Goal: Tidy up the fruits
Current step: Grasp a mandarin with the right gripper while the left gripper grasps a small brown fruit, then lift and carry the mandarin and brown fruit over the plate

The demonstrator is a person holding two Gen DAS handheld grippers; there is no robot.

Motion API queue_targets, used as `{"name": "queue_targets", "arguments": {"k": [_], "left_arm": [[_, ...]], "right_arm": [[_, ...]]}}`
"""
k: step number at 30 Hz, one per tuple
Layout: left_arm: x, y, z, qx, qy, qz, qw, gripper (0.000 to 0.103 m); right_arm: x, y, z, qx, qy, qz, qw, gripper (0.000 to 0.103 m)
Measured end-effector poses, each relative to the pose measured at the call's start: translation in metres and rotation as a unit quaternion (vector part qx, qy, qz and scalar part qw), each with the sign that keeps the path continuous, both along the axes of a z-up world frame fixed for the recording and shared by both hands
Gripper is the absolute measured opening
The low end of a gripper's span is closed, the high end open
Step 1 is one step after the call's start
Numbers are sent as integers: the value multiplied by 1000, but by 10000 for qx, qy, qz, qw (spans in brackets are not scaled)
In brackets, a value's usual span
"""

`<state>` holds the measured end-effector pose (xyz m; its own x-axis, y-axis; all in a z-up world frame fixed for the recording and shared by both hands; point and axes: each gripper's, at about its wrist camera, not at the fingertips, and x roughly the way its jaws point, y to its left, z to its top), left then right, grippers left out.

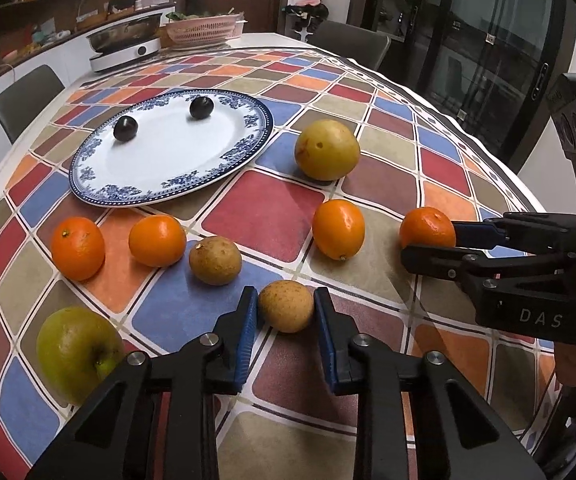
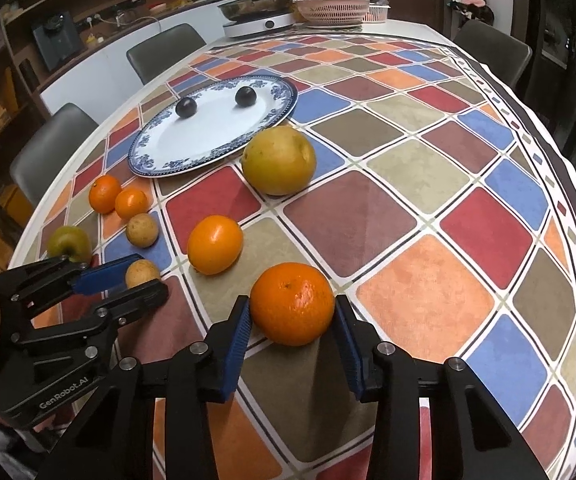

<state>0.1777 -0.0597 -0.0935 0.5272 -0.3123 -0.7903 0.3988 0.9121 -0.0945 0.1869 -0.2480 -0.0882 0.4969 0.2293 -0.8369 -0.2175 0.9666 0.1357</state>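
My left gripper (image 1: 286, 300) is shut on a small tan round fruit (image 1: 286, 309) on the chequered tablecloth, a blue pad on each side of it. My right gripper (image 2: 293, 300) is shut on a tangerine (image 2: 292, 304), which also rests on the cloth. A blue-patterned white plate (image 1: 168, 196) lies further back with two dark plums (image 1: 125, 129) on it. Loose on the cloth are a large yellow-green fruit (image 1: 327, 149), an oval orange (image 1: 339, 229), two tangerines (image 1: 77, 248), a second tan fruit (image 1: 215, 261) and a green apple (image 1: 76, 346).
At the far end of the table stand an electric cooker with a pan (image 1: 124, 46) and a pink basket (image 1: 204, 30). Grey chairs (image 2: 166, 50) line the far side. The table's edge (image 2: 568, 168) curves along the right.
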Motion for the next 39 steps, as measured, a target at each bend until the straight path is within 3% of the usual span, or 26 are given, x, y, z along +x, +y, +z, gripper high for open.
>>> {"name": "queue_targets", "arguments": {"k": [14, 23, 39], "left_arm": [[-3, 4, 11, -102, -112, 35, 9999, 29], [-13, 10, 44, -357, -440, 49, 9984, 29], [-21, 29, 95, -469, -1032, 363, 9929, 29]], "right_arm": [[-4, -1, 7, 6, -57, -21, 10000, 41], [-10, 4, 30, 154, -250, 54, 9996, 41], [-14, 21, 80, 451, -762, 303, 9956, 41]]}}
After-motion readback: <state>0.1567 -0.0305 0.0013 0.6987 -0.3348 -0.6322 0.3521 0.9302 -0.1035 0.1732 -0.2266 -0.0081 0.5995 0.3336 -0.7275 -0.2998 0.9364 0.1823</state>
